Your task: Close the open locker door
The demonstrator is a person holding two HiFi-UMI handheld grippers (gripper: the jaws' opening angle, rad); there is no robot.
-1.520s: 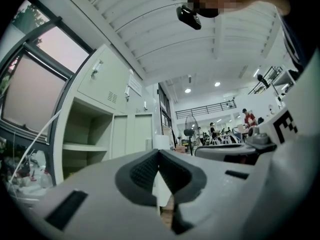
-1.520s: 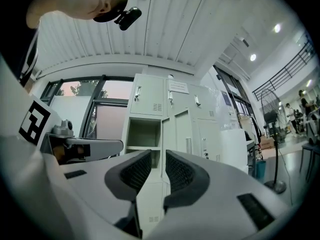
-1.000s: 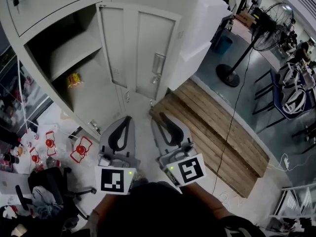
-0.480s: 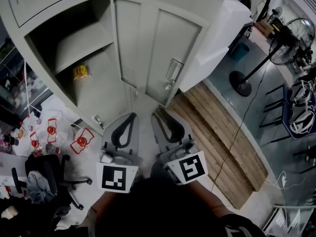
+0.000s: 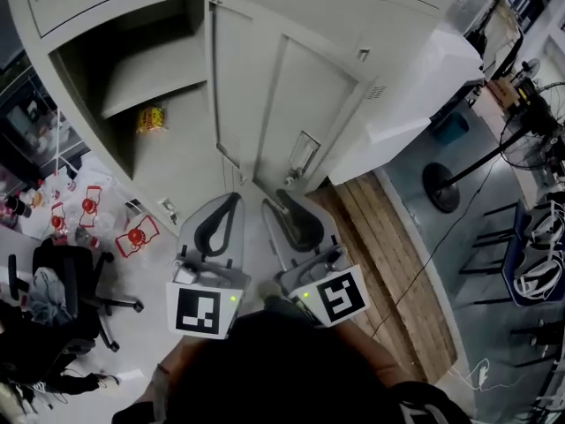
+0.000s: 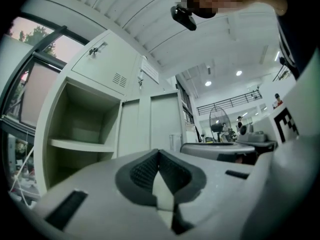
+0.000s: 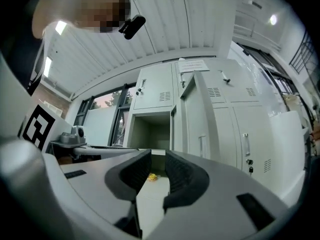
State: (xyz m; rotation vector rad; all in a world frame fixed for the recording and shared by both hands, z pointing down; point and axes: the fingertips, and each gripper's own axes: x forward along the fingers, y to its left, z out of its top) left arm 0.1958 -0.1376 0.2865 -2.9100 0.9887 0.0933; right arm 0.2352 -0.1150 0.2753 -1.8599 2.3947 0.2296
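The grey locker's door (image 5: 282,104) stands swung out, its handle (image 5: 303,157) facing me. To its left the open compartment (image 5: 132,78) shows a shelf and a yellow packet (image 5: 151,118). My left gripper (image 5: 233,200) is shut and empty, held just below the door's lower edge. My right gripper (image 5: 281,198) is open with nothing between its jaws, its tips close under the handle, not touching. In the right gripper view the gripper (image 7: 158,159) points at the compartment, the packet (image 7: 152,176) and the door edge (image 7: 197,119). The left gripper (image 6: 159,153) faces the compartment (image 6: 80,134).
A wooden pallet (image 5: 397,246) lies on the floor to the right of the grippers. A white slab (image 5: 415,104) leans by the lockers. A fan's base (image 5: 446,188) stands further right. An office chair (image 5: 62,290) and red-and-white packets (image 5: 132,237) sit at the left.
The locker has drawn nearer and larger in view. Both grippers have come up to the door's lower edge, the right one under the handle. The jaws stand as before.
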